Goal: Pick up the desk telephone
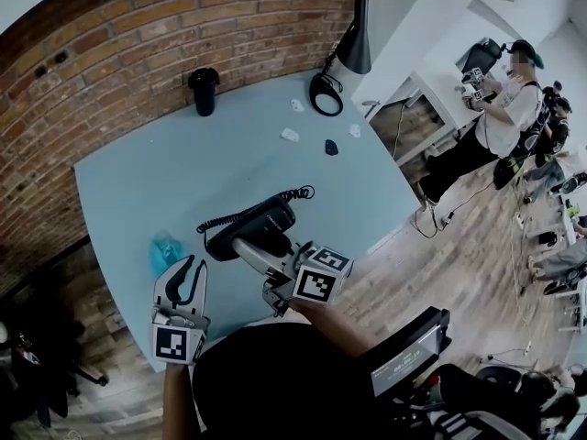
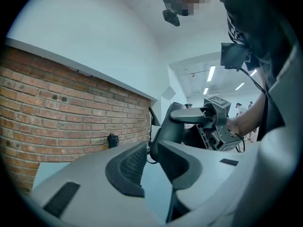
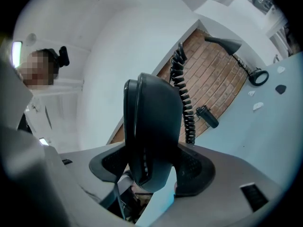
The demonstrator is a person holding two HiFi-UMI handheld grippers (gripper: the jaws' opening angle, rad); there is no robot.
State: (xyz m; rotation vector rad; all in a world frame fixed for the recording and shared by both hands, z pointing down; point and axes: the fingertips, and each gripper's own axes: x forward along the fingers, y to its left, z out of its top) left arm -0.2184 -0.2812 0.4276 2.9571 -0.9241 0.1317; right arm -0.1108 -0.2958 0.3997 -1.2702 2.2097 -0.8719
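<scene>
Head view first: the desk telephone (image 1: 260, 225) sits over the near half of the pale blue table (image 1: 138, 181), its long axis running from lower left to upper right across the picture. Its coiled cord (image 1: 275, 198) trails off the far side. The right gripper (image 1: 248, 246) reaches in from the near edge and is clamped across the body. The left gripper (image 1: 186, 273) hovers just to the phone's left, beside a blue crumpled thing (image 1: 165, 248), apart from the phone.

Over to the left gripper view: the left gripper (image 2: 150, 167) has its jaws close together with only a thin gap, nothing in it. Beyond them the desk telephone (image 2: 171, 129) stands steeply, its top leaning right, with the right gripper (image 2: 208, 119) on it.

Now the right gripper view: the right gripper (image 3: 151, 167) pinches the desk telephone (image 3: 154, 126) by its lower end, pads on both flanks. Here the long axis points straight up the picture, and the coiled cord (image 3: 184, 98) climbs from behind it.
</scene>
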